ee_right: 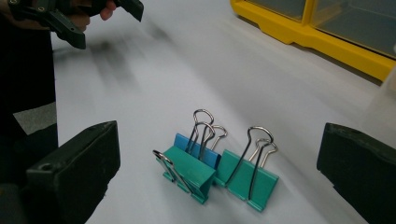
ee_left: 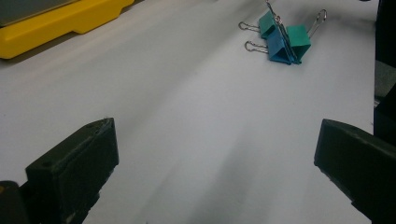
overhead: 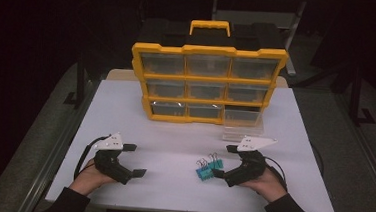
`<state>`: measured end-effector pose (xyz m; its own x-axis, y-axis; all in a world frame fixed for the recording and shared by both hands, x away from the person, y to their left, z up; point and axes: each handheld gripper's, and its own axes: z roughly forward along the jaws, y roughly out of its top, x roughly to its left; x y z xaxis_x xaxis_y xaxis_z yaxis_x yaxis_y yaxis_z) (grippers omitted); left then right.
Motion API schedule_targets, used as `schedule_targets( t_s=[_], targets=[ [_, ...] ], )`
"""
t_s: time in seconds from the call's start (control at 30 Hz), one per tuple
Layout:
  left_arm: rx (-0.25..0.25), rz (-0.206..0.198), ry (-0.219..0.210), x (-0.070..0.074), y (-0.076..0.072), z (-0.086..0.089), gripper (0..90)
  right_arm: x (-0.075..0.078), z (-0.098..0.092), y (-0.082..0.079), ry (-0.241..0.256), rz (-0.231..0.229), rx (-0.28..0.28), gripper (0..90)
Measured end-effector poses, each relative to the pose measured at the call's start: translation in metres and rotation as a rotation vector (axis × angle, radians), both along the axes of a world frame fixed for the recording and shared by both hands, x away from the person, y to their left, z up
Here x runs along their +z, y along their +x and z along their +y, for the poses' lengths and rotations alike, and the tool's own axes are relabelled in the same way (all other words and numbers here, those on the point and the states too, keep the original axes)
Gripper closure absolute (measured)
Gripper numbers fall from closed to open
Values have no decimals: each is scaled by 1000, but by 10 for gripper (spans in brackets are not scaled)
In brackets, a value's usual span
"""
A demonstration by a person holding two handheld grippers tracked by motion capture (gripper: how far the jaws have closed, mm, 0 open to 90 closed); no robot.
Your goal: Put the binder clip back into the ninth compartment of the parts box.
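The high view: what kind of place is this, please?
Probably a workshop or lab bench set up for sorting small items: a white table in a dark room, a yellow parts organizer with clear drawers, and a few binder clips.

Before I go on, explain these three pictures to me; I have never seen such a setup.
A person sits at a white table holding a black two-jaw tool in each hand: the left gripper and the right gripper. One picture looks down from above; the other two come from cameras riding on each gripper. Both grippers are open and hold nothing. A cluster of green and blue binder clips lies just in front of the right gripper. Farther back stands a yellow drawer organizer, with a clear drawer pulled out.
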<state>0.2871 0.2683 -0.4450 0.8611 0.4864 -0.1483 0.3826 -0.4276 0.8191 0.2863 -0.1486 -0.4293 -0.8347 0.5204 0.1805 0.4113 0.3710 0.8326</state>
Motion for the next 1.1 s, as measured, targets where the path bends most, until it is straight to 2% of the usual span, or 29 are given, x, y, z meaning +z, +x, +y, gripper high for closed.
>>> schedule_targets(
  t_s=[0.67,1.1],
  targets=[
    [-2,-10,-6,0,-1,0,0,3,19,12,25,11,49,0],
    [-5,-16,-5,0,-1,0,0,3,29,13,5,14,90,3]
  ],
)
